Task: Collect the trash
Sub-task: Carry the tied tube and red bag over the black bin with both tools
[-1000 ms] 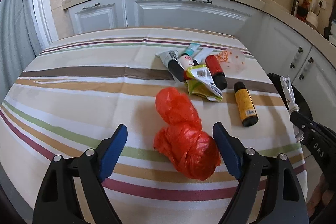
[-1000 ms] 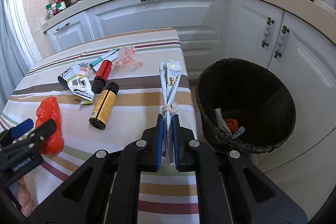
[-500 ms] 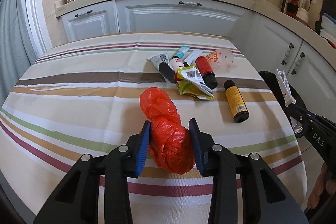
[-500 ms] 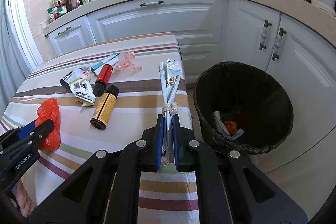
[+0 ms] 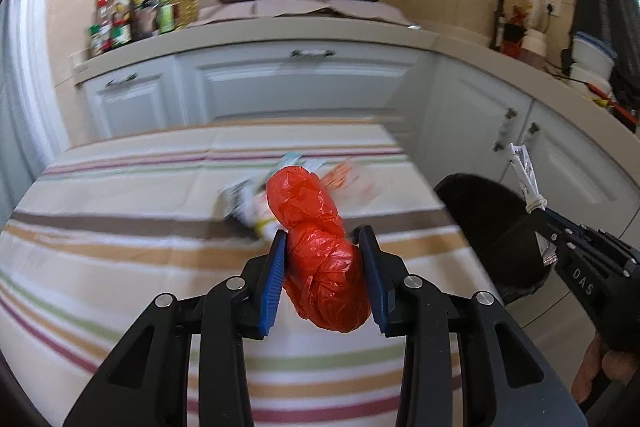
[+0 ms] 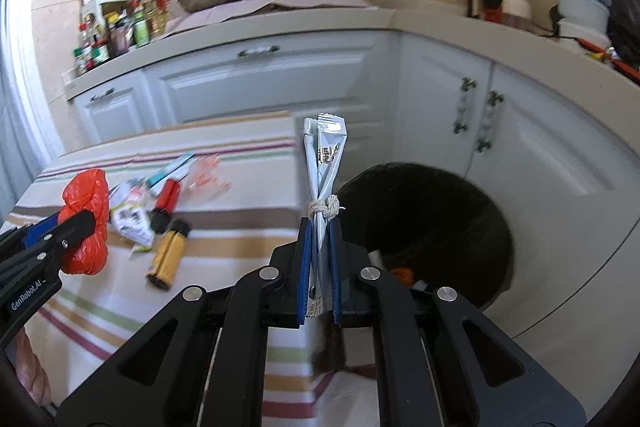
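Note:
My left gripper (image 5: 322,243) is shut on a crumpled orange plastic bag (image 5: 320,259), lifted above the striped tablecloth (image 5: 120,227); that bag (image 6: 86,223) also shows at the left of the right wrist view. My right gripper (image 6: 320,227) is shut on a silver wrapper bundle (image 6: 324,159) tied with string, held upright near the table's right edge. A black trash bin (image 6: 440,219) with a few scraps inside stands on the floor to the right of the table. In the left wrist view the same bin (image 5: 480,215) sits behind the right gripper's body.
On the table lie a yellow bottle with a black cap (image 6: 168,255), a red tube (image 6: 166,199), a crumpled packet (image 6: 132,219), a teal-tipped tube (image 6: 170,171) and a clear wrapper (image 6: 208,175). White cabinets (image 6: 280,79) and a cluttered counter line the back and right.
My left gripper closed on the orange bag and lifted it off the cloth. The right gripper rose a little with the silver bundle, nearer the bin.

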`<action>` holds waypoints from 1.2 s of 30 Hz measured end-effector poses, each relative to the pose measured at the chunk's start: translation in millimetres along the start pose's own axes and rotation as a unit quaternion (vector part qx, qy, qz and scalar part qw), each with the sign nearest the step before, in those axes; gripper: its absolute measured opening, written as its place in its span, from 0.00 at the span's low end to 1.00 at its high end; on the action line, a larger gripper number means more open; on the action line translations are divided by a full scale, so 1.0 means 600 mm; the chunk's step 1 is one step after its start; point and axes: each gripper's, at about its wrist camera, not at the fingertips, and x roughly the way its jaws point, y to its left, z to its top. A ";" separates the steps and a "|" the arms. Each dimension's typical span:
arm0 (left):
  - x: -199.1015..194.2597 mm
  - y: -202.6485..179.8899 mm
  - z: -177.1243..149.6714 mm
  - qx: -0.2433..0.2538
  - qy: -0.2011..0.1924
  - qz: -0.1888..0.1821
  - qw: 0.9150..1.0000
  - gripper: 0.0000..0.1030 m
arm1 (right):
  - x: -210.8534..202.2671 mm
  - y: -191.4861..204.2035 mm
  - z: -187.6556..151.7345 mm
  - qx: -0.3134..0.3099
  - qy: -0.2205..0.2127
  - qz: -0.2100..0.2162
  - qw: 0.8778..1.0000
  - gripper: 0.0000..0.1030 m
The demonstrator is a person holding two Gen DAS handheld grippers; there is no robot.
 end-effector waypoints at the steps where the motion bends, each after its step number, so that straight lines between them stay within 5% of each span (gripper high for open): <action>1: 0.002 -0.008 0.006 0.004 -0.005 -0.006 1.000 0.36 | -0.001 -0.011 0.005 0.002 -0.005 -0.010 1.000 0.08; 17: 0.089 -0.174 0.085 0.075 -0.031 -0.098 0.992 0.36 | 0.032 -0.131 0.055 0.027 -0.044 -0.083 0.995 0.09; 32: 0.172 -0.246 0.098 0.096 -0.012 -0.108 0.989 0.37 | 0.093 -0.190 0.052 0.050 -0.037 -0.094 0.994 0.09; 36: 0.193 -0.259 0.097 0.102 -0.005 -0.106 0.989 0.44 | 0.106 -0.207 0.052 0.058 -0.039 -0.102 0.992 0.13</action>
